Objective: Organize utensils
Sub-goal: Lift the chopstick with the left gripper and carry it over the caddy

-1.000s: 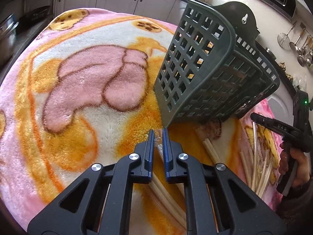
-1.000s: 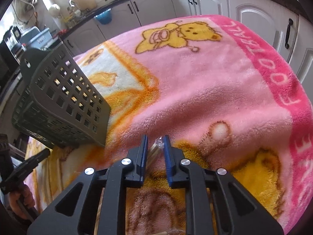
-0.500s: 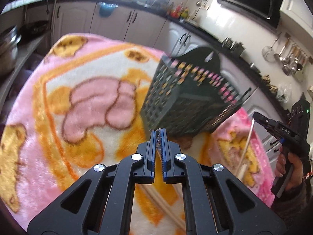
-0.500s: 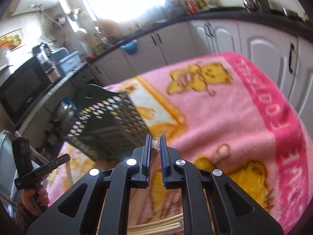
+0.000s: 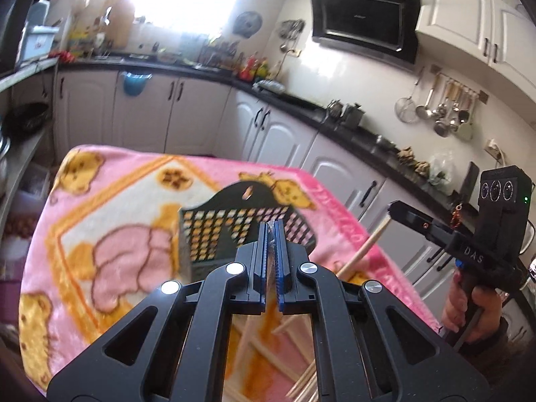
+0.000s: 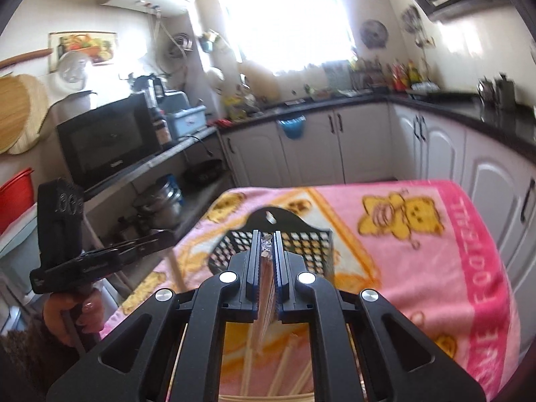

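Observation:
Both grippers are raised above the table and share a clear plastic pack of wooden chopsticks. My left gripper (image 5: pixel 272 224) is shut on a crinkled edge of the pack's wrapper, and chopsticks (image 5: pixel 301 380) hang below its fingers. My right gripper (image 6: pixel 267 233) is shut on the other edge, with chopsticks (image 6: pixel 288 368) fanned out beneath it. A dark green perforated basket (image 5: pixel 231 231) (image 6: pixel 305 244) stands upright on the blanket just beyond both sets of fingertips. Each view shows the other gripper from the side: the right gripper (image 5: pixel 393 208) and the left gripper (image 6: pixel 169 233).
A pink and orange teddy-bear blanket (image 5: pixel 110 221) (image 6: pixel 418 261) covers the table. Kitchen cabinets and a dark counter (image 5: pixel 301 107) run behind it. A microwave (image 6: pixel 107 137) and pots (image 6: pixel 160 204) sit on shelves to the left. A hand (image 5: pixel 469 308) grips the right gripper's handle.
Both grippers rose well above the table with the chopstick pack, and they now point more level. The basket looks smaller and lower, and the right jaws closed tighter.

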